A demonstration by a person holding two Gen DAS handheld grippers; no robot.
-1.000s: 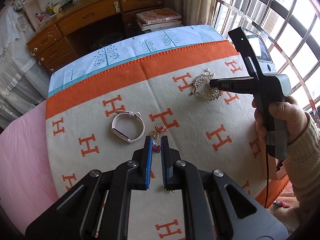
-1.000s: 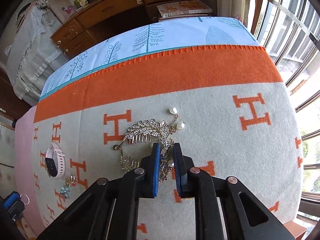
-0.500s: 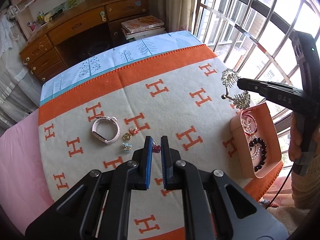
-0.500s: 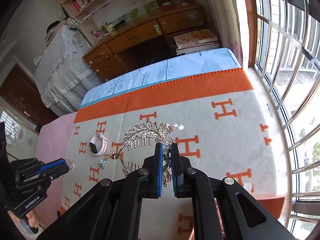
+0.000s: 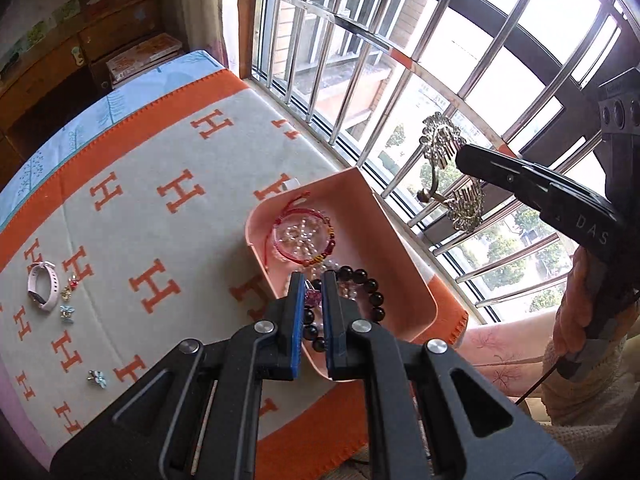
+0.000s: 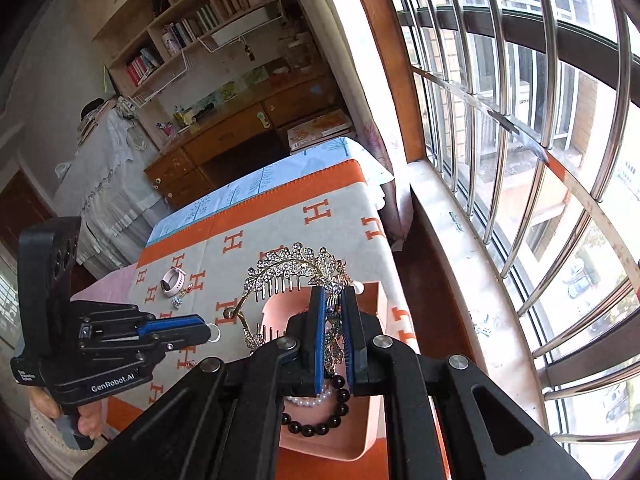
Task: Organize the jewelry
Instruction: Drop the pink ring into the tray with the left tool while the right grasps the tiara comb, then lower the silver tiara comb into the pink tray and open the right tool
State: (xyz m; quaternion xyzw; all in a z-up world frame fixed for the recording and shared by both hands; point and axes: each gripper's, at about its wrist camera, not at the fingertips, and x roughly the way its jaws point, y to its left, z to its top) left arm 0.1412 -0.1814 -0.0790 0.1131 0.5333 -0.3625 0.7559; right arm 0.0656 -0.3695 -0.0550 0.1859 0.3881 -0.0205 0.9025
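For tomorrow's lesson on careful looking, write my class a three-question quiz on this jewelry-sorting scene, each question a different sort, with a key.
1. True or false: the right gripper holds the silver hair comb up in the air.
2. Which lies in the pink tray? A) black bead bracelet B) white watch C) blue flower charm
3. Fill in: the left gripper is shut on a small ____ ornament.

Key: 1 true; 2 A; 3 pink.

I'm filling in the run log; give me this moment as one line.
left tool: shut on pink charm | right tool: shut on leaf hair comb | both above pink tray
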